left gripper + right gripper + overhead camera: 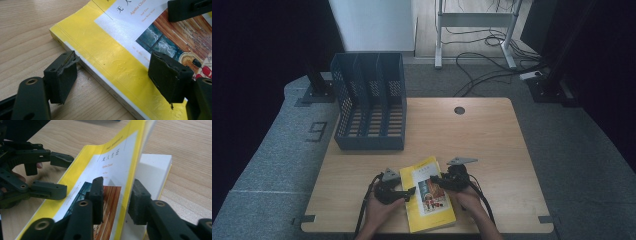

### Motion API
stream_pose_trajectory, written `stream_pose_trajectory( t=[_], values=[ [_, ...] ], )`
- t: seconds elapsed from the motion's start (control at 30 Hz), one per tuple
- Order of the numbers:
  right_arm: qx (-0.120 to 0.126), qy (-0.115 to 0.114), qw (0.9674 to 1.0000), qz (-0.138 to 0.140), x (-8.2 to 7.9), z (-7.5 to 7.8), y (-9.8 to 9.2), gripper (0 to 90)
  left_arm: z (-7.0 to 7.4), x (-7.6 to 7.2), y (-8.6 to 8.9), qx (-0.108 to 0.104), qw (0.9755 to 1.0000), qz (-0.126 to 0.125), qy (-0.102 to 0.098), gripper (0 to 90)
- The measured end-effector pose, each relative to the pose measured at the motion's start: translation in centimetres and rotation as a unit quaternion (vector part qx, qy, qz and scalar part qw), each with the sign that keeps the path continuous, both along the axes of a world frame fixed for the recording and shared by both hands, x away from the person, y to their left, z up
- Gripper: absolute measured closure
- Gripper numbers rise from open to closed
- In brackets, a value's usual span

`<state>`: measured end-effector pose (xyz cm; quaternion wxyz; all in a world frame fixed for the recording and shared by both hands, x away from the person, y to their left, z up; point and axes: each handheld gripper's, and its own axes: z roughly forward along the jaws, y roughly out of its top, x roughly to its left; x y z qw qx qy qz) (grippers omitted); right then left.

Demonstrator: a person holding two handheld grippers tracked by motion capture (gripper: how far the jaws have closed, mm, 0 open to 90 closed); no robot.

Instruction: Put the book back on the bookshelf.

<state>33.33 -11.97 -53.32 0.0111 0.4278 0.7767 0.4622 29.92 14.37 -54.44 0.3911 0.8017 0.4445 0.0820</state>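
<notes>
A yellow paperback book (pixel 429 200) with a picture on its cover lies near the table's front edge. My left gripper (pixel 409 194) is open at the book's spine side. In the left gripper view (pixel 115 75) one jaw rests on the wood beside the spine and the other over the cover (pixel 105 50). My right gripper (pixel 435 181) is at the book's opposite long edge. In the right gripper view (pixel 116 195) its jaws stand apart around the free edge of the front cover (pixel 110 162), which is raised off the white pages (pixel 152 170). The left gripper (pixel 62 173) shows beyond.
A dark blue file organiser (pixel 369 102) with three slots stands at the back left of the wooden table (pixel 482 135). A round cable hole (pixel 459 110) sits near the back edge. Cables (pixel 492 60) and a desk frame lie on the floor behind.
</notes>
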Motion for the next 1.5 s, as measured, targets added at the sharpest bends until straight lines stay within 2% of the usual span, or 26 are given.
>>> stream_pose_trajectory(
  t=[0.13, 0.27, 0.9, 1.03, 1.27, 1.33, 1.5],
  values=[
    [0.018, 0.006, 0.9998, -0.001, 0.0, 0.3, -0.1, 77.5, 0.0, 0.0, 0.0, 0.000, 1.0000, -0.001, 0.001, 23.0],
    [0.028, 0.001, 0.9996, 0.001, -0.3, 0.7, -0.1, 81.4, 0.0, -0.1, 0.0, -0.002, 1.0000, 0.001, -0.001, 23.3],
    [0.047, -0.043, 0.9980, 0.000, -1.6, 2.5, 0.4, 82.4, 0.2, 0.2, 0.7, -0.041, 0.9984, -0.012, 0.036, 22.3],
    [0.057, -0.043, 0.9974, 0.003, -1.8, 2.9, 0.3, 82.5, 0.1, 0.3, 0.8, -0.059, 0.9971, -0.017, 0.046, 21.2],
    [0.055, -0.065, 0.9963, 0.010, -2.6, 3.9, 0.4, 82.5, 0.0, 0.4, 0.9, -0.085, 0.9943, -0.022, 0.061, 18.8],
    [0.058, -0.067, 0.9959, 0.014, -2.7, 4.1, 0.4, 82.5, 0.0, 0.5, 0.9, -0.099, 0.9922, -0.030, 0.069, 18.0],
    [0.061, -0.078, 0.9949, 0.020, -3.0, 4.4, 0.6, 82.5, 0.0, 0.4, 0.7, -0.098, 0.9922, -0.035, 0.068, 15.8]
  ],
)
